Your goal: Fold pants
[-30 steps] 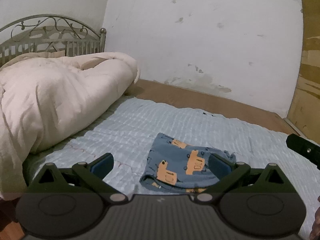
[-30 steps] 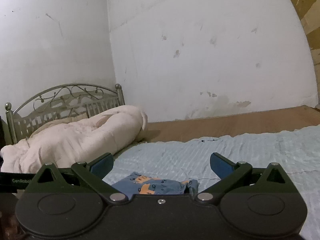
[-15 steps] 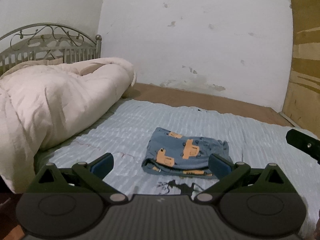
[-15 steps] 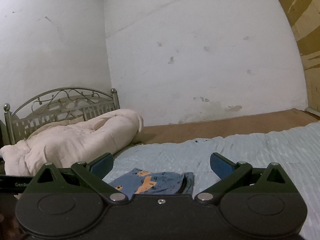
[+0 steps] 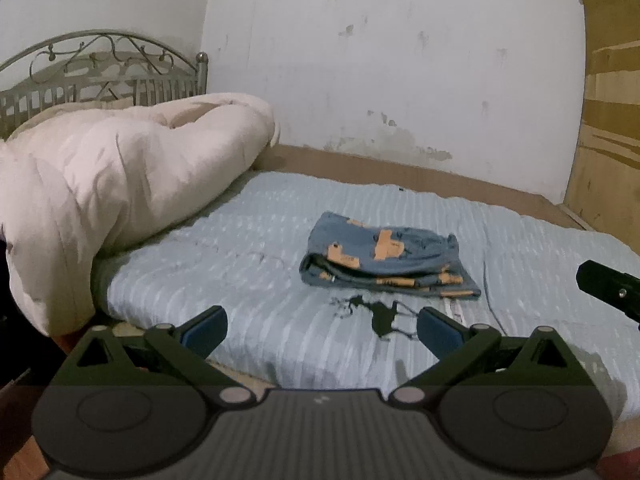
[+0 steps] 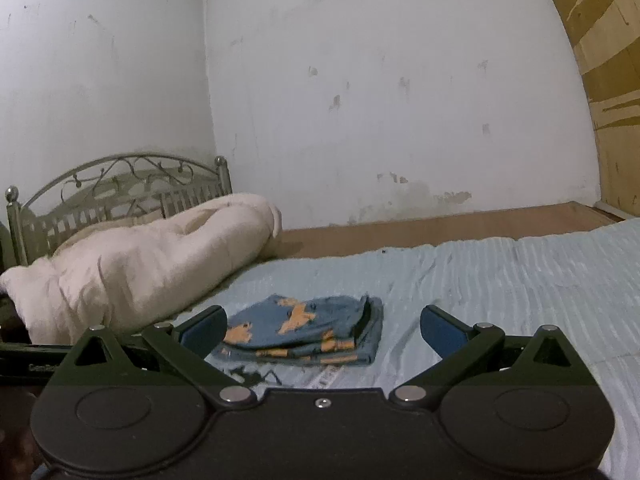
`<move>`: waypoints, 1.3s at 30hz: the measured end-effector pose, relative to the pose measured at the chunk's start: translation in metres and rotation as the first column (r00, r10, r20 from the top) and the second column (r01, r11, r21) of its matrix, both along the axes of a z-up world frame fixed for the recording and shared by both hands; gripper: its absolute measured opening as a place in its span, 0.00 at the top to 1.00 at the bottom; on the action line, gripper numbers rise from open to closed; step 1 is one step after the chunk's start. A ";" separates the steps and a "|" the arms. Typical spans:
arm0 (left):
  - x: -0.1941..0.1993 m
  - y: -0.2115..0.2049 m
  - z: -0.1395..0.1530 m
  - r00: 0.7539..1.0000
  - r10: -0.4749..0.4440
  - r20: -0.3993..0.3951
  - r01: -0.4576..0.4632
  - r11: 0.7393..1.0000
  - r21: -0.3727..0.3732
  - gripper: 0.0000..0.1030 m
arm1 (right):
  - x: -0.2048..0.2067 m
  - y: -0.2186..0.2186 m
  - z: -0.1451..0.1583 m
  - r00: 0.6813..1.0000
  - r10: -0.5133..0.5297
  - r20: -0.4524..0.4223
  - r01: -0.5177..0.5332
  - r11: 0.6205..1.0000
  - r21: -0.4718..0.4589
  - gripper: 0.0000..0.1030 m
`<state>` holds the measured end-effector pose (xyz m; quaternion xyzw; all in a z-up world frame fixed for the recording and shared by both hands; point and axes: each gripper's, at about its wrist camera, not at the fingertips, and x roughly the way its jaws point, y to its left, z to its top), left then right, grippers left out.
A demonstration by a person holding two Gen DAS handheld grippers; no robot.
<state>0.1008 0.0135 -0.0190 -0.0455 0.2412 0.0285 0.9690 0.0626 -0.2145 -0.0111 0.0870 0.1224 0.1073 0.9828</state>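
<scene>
Small blue pants with orange prints (image 5: pixel 384 258) lie folded in a compact stack on the light blue bedsheet (image 5: pixel 256 280). They also show in the right wrist view (image 6: pixel 308 330). My left gripper (image 5: pixel 322 328) is open and empty, held back from the pants near the bed's front edge. My right gripper (image 6: pixel 322 330) is open and empty, low over the sheet just short of the pants. Part of the right gripper (image 5: pixel 608 290) shows at the right edge of the left wrist view.
A cream duvet (image 5: pixel 112 184) is bunched at the left against a metal headboard (image 5: pixel 100 68). A dark printed mark (image 5: pixel 378 314) sits on the sheet in front of the pants. A bare wooden strip (image 6: pixel 440 228) runs along the white wall. A wooden panel (image 5: pixel 608 128) stands at right.
Both grippers have drawn back from the folded pants, which now lie farther off. Both stay open.
</scene>
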 end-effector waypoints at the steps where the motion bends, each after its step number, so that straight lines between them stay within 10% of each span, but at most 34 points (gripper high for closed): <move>1: -0.002 0.000 -0.001 1.000 -0.003 -0.001 0.003 1.000 0.000 0.01 | -0.002 0.001 -0.001 1.000 0.000 -0.006 -0.001 1.000 -0.005 0.01; 39: -0.009 -0.002 -0.010 1.000 -0.013 -0.014 0.013 1.000 -0.005 0.01 | -0.009 0.009 -0.012 0.999 -0.008 -0.049 0.006 0.999 -0.036 0.01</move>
